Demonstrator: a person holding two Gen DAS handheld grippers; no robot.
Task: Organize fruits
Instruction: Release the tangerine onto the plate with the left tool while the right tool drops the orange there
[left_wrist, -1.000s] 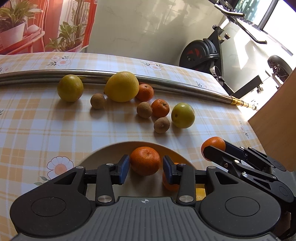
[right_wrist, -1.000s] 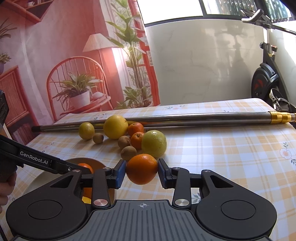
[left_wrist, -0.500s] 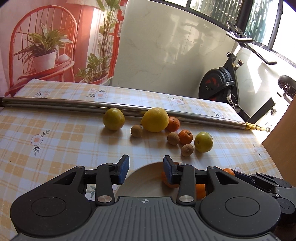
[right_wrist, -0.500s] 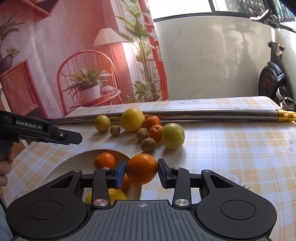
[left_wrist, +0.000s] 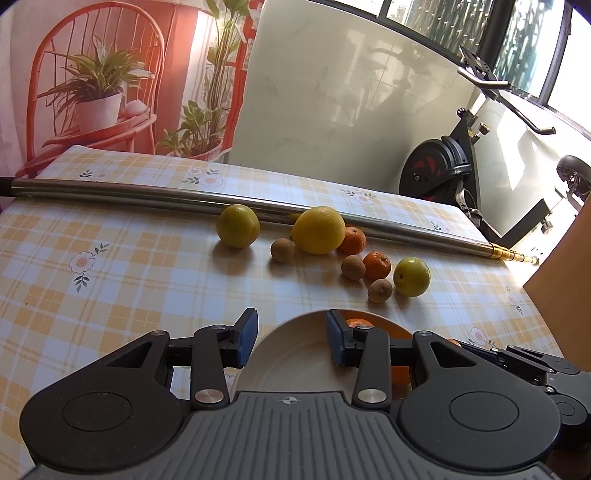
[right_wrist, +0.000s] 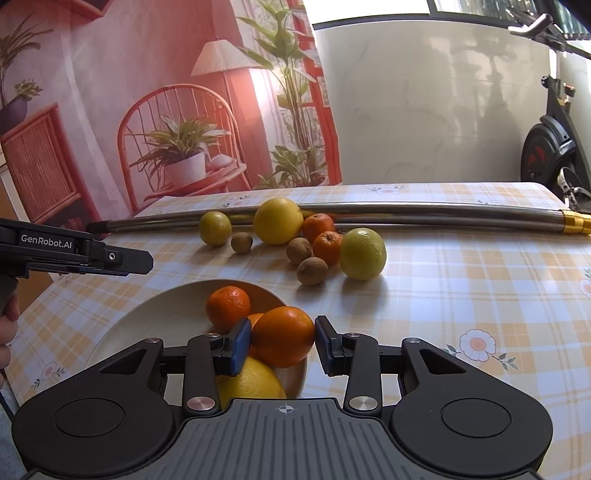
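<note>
My right gripper is shut on an orange, held above the right rim of the cream plate. A tangerine and a large yellow fruit lie in the plate. My left gripper is open, with nothing between its fingers, over the plate's near left side. Farther back on the checked cloth lie a big yellow citrus, two yellow-green fruits, two tangerines and three small brown fruits.
A long steel pole lies across the table behind the fruit. An exercise bike stands beyond the far right corner and a brown board rises at the right edge. A person's hand shows at the left.
The tangerine that was between my left gripper's fingers now lies in the plate, and that gripper has pulled back and tilted up. My right gripper has carried the orange over the plate.
</note>
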